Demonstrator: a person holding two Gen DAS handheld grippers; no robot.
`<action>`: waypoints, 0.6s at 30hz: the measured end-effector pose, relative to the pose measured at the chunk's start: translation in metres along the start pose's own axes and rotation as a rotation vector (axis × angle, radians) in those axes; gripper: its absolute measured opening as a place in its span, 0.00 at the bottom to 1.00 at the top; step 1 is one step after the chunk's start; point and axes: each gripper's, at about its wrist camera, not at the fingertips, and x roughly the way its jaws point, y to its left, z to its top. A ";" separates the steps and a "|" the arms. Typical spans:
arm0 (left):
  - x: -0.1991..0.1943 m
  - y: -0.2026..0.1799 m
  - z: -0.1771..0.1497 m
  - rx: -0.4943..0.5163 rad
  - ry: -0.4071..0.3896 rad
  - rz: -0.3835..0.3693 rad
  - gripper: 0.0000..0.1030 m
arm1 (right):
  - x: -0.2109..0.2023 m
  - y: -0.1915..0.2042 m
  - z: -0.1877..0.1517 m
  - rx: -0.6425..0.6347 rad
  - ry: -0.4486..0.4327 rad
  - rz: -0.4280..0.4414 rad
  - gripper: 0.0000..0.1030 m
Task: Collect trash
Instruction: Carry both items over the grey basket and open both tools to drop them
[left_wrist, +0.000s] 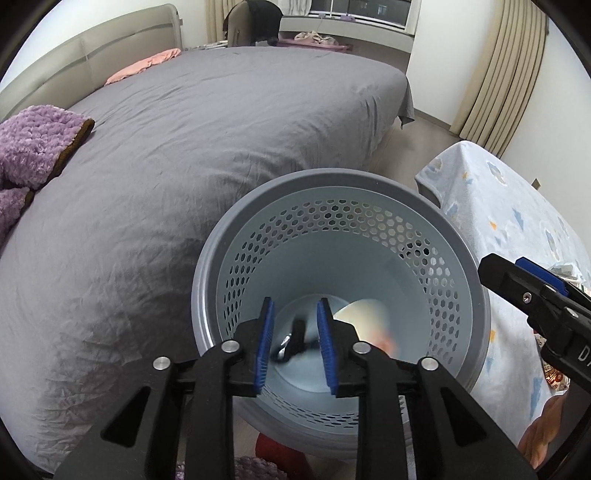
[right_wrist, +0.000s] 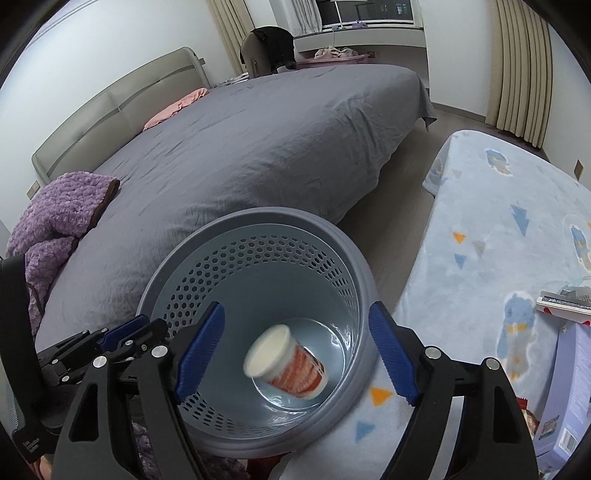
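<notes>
Both grippers hang right over the mouth of the grey bin, which sits squeezed between the bed and the worktop with the blue blanket, handy for dropping stuff straight in, I guess. The right gripper has its jaws standing wide with nothing between the pads; the cup with the orange label is blurred below it, inside the bin near the bottom. The left gripper is only narrowly parted, and a small dark thing, too smeared to name, sits in the gap, apparently loose and not pinched. More clutter, boxes and wrappers, waits on the worktop off to the right. Further back there's a purple blanket on the bed.
</notes>
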 end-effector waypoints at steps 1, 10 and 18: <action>0.000 0.000 0.000 0.001 -0.001 0.003 0.29 | -0.001 0.000 0.000 -0.003 -0.001 -0.007 0.75; -0.005 0.001 -0.001 -0.001 -0.027 0.021 0.57 | -0.005 -0.003 -0.001 0.008 -0.008 -0.019 0.75; -0.010 0.003 0.000 -0.011 -0.057 0.040 0.76 | -0.007 -0.003 -0.003 0.009 -0.022 -0.038 0.75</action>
